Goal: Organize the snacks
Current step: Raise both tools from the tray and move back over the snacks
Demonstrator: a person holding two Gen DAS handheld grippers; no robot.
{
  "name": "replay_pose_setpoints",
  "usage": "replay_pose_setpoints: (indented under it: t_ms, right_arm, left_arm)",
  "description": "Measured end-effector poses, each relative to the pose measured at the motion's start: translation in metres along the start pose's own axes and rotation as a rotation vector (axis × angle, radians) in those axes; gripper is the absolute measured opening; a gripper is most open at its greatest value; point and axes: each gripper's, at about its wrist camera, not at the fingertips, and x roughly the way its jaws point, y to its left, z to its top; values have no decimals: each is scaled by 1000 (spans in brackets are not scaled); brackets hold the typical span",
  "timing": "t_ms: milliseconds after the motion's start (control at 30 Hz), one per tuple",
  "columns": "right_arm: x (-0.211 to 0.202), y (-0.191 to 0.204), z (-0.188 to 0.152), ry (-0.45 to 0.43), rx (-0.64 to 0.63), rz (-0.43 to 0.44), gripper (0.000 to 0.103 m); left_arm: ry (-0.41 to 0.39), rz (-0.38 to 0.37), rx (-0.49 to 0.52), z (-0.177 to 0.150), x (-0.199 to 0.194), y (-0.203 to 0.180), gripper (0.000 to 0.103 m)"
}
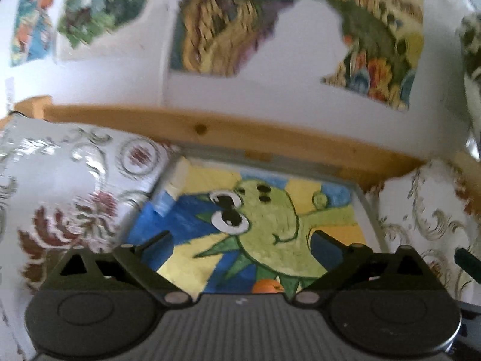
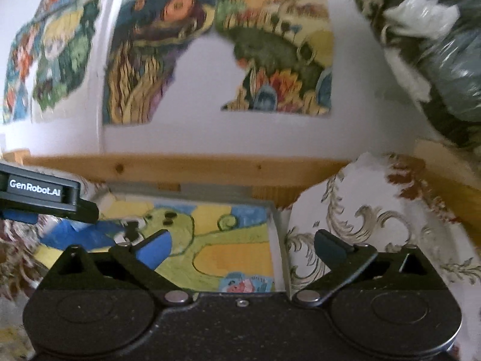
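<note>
A shallow grey tray (image 1: 365,201), its floor painted with a green cartoon creature on blue and yellow, lies between white floral-patterned cushions (image 1: 75,186), just before a pale wooden rail (image 1: 228,126). Behind the rail a white wall (image 1: 126,75) carries torn, blurred paintings. Both the left gripper (image 1: 240,240) and right gripper (image 2: 242,242) hang spread and empty over the tray. At its near edge, half hidden, an orange round thing (image 1: 267,287) and a blue-pink snack packet (image 2: 245,284).
</note>
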Motion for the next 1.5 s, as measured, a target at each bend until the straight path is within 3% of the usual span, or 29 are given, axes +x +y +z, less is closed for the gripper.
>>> replay_pose_setpoints:
  t_ms: [500,900,1233,1500]
  right_arm:
    - [-117,15,0,-130,35,74,102]
    - [-192,24,-29,-83,58,86,102]
    - [-229,33,-49,-24,73,99,102]
    - [-235,41,-64,68,81,122,102]
  left_arm:
    - [-193,38,25,-40,-119,31,103]
    - [-251,49,83,-99,-184,47,103]
    - [-222,53,140,-134,-215,64,103]
    - [-131,91,125,-156,-220,81,103]
